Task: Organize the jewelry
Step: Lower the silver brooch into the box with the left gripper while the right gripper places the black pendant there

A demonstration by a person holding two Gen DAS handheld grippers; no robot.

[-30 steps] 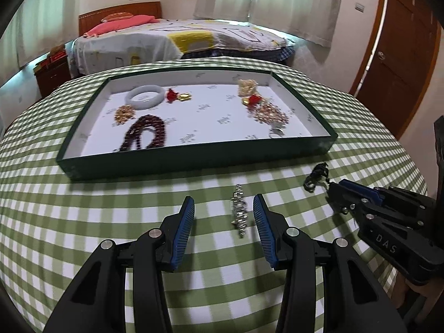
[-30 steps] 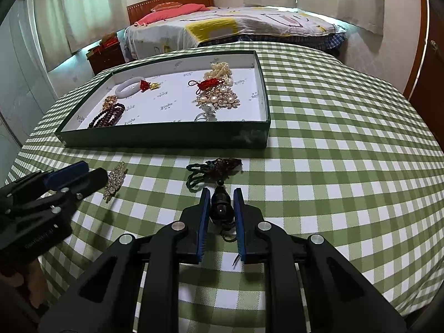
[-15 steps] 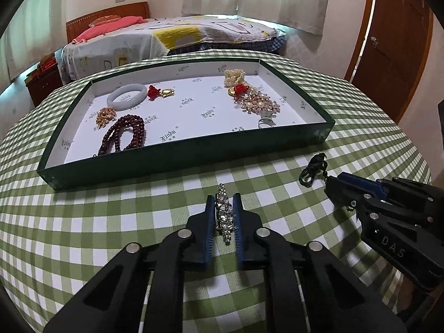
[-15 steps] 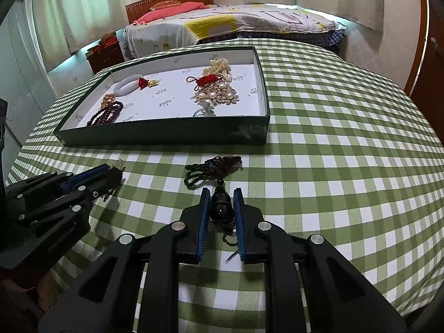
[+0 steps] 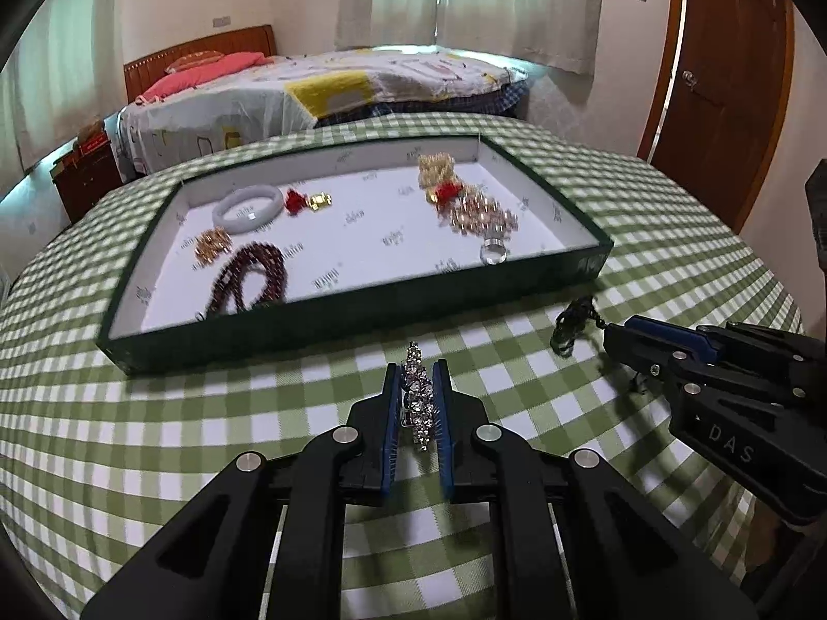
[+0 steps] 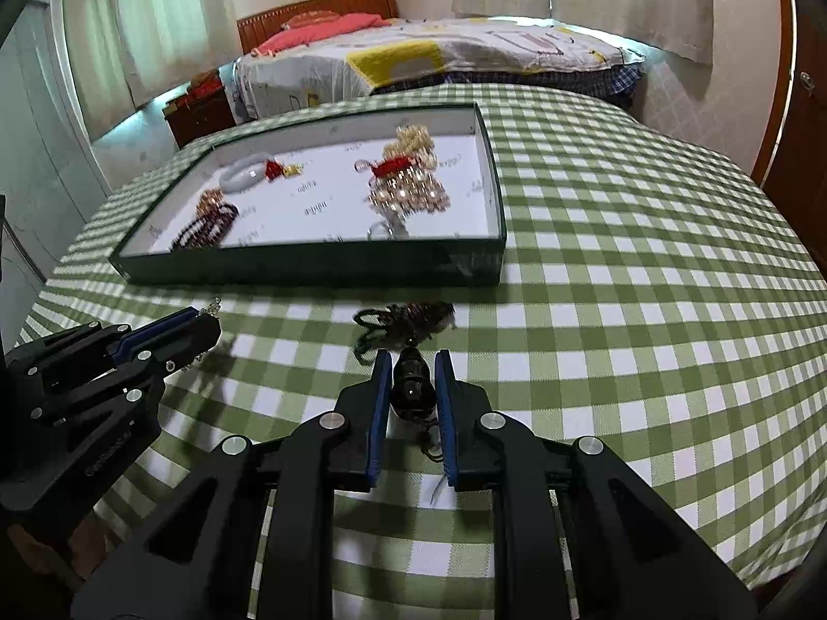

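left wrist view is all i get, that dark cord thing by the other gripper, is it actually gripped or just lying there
Observer: Gripped. The right gripper is shut on a dark glossy bead at the near end of the dark cord tassel.
Operator: is the rest of it off the table
Observer: I can't tell. The right wrist view shows the knotted cord bunched ahead of the fingertips, over the green checked tablecloth.
Operator: anything between it and the tray
Observer: No, only bare cloth up to the near wall of the dark green tray.
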